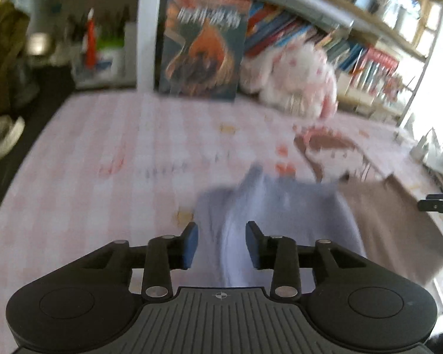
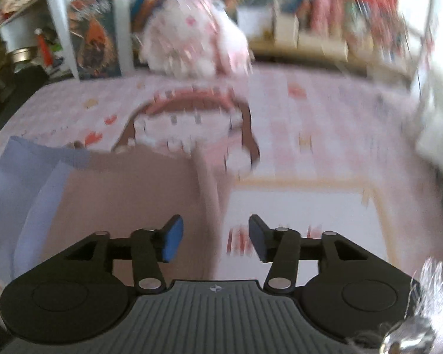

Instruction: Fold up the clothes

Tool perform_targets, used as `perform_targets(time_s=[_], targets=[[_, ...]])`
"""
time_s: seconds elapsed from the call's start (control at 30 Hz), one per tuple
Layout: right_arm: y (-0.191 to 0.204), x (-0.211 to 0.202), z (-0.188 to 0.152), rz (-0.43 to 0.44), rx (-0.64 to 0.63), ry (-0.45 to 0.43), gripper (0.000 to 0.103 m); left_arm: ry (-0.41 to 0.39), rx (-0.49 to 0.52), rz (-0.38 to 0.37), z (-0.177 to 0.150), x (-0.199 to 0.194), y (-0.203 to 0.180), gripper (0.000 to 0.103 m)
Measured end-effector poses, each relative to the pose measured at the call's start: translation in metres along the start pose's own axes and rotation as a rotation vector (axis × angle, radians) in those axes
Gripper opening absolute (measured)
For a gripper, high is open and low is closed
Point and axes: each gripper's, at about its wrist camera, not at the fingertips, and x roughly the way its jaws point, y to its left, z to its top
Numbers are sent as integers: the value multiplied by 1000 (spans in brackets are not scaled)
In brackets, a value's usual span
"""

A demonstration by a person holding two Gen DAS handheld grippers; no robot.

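Both views blurred, so only large shapes were readable.

Left gripper (image 1: 221,244): jaws parted about halfway, a raised ridge of the pale blue garment (image 1: 268,206) running up between the blue pads (image 1: 192,244), but not pinched; cannot tell whether the cloth touched either pad. Probably held this way to close on the ridge and lift it for a fold. Blue garment spread from 6 toward 1 o'clock in the left view, on the pink checked bed cover (image 1: 103,162), lying against a brown garment (image 1: 392,221) at 3 o'clock.

Right gripper (image 2: 215,237): jaws wide apart, gripping nothing, hanging above the right edge of the brown garment (image 2: 127,188), where the cloth ended and a white printed panel (image 2: 298,215) began. Likely placed there to take that edge.

Room for moving: open cover at 9 to 11 o'clock in the left view; in the right view open cover at 1 o'clock, a patterned pink piece (image 2: 192,124) at 12. Fluffy toy (image 2: 192,35) and bookshelf (image 2: 325,8) closed off the far edge at 12 o'clock.
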Motion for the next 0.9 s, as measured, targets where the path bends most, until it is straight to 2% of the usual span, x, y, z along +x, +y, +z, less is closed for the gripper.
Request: perform_targets(time_s=[0.1, 0.17, 0.2, 0.23, 0.27, 0.3, 0.37, 0.43, 0.47, 0.57, 0.7, 0.77, 0.8, 0.83, 0.87, 0.9], targets=[[0, 15, 14, 29, -8, -22, 49, -16, 57, -8, 13, 18, -11, 36], [1, 28, 21, 49, -11, -19, 46, 9, 101, -13, 15, 35, -20, 31], [2, 35, 22, 51, -18, -5, 33, 24, 119, -10, 14, 42, -23, 8], [3, 43, 23, 55, -28, 17, 10, 27, 128, -12, 12, 45, -23, 4], [4, 47, 23, 53, -36, 34, 6, 11, 111, -25, 11, 45, -20, 3], [3, 46, 23, 46, -29, 24, 6, -19, 66, -43, 9, 41, -12, 3], [-10, 33, 21, 75, 87, -30, 6, -60, -57, -77, 5, 35, 8, 3], [-22, 32, 16, 87, 185, -42, 5, -42, -140, -78, -2, 42, 21, 3], [-28, 31, 14, 93, 233, -48, 5, -19, -155, -71, -5, 50, 24, 3], [-27, 56, 5, 76, 231, 19, 6, 30, -211, -59, -12, 68, 31, 5], [-29, 56, 2, 81, 258, -4, 6, 23, -251, -61, -13, 67, 35, 10], [-31, 53, 2, 65, 252, -2, 16, 18, -276, -61, -12, 60, 37, 11], [-33, 50, 2, 35, 266, 3, 32, 14, -290, -58, -12, 56, 38, 12], [-36, 44, 0, 14, 288, 0, 40, 11, -300, -49, -12, 50, 38, 20], [-40, 39, -2, 25, 302, 1, 39, 9, -307, -39, -13, 44, 38, 28], [-43, 34, -5, 37, 315, 3, 40, 11, -308, -31, -15, 38, 38, 44]])
